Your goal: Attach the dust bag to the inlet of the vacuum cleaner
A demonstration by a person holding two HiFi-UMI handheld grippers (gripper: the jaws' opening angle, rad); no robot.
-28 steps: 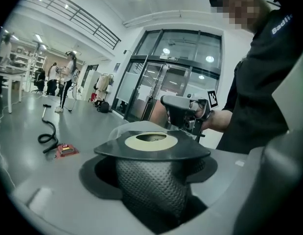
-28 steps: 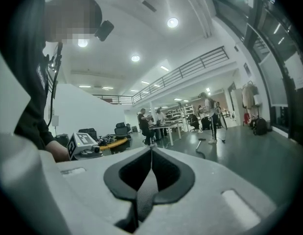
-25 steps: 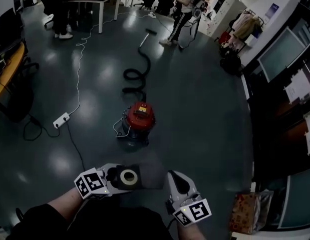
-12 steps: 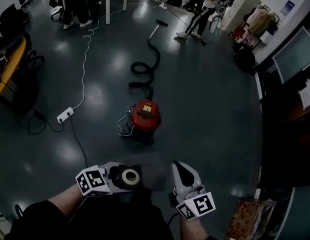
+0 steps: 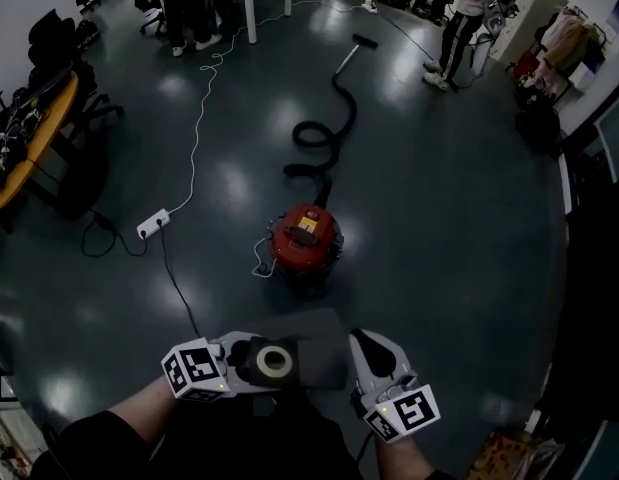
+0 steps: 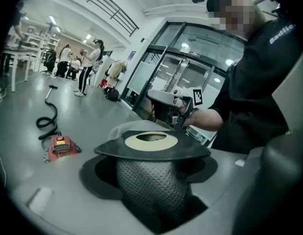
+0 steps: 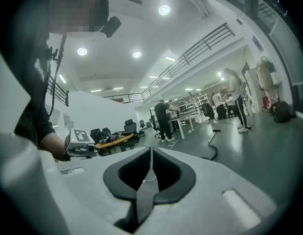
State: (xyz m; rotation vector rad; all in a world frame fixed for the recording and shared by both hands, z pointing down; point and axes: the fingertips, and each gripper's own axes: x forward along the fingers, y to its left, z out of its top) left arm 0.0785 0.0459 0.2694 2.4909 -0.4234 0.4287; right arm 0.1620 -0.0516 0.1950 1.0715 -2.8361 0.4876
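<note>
The red vacuum cleaner (image 5: 305,240) stands on the dark floor, its black hose (image 5: 324,138) snaking away behind it. The left gripper view shows the cleaner small and far off (image 6: 59,146). My left gripper (image 5: 251,363) is low in the head view, shut on the dust bag's black collar with its cream ring (image 5: 275,361). The grey bag (image 5: 317,352) trails to the right. In the left gripper view the collar (image 6: 151,142) lies across the textured pad (image 6: 151,190). My right gripper (image 5: 374,360) is beside the bag, shut and empty, jaws meeting in a seam (image 7: 151,165).
A white power strip (image 5: 152,224) with its cable lies left of the cleaner. A curved orange desk (image 5: 29,138) with chairs stands at the far left. Desks and standing people (image 5: 464,18) are at the back. The hose's floor nozzle (image 5: 365,40) lies far off.
Both grippers have travelled forward with the person, and the vacuum cleaner now sits nearer and lower in the head view. The bag has stayed in the left gripper.
</note>
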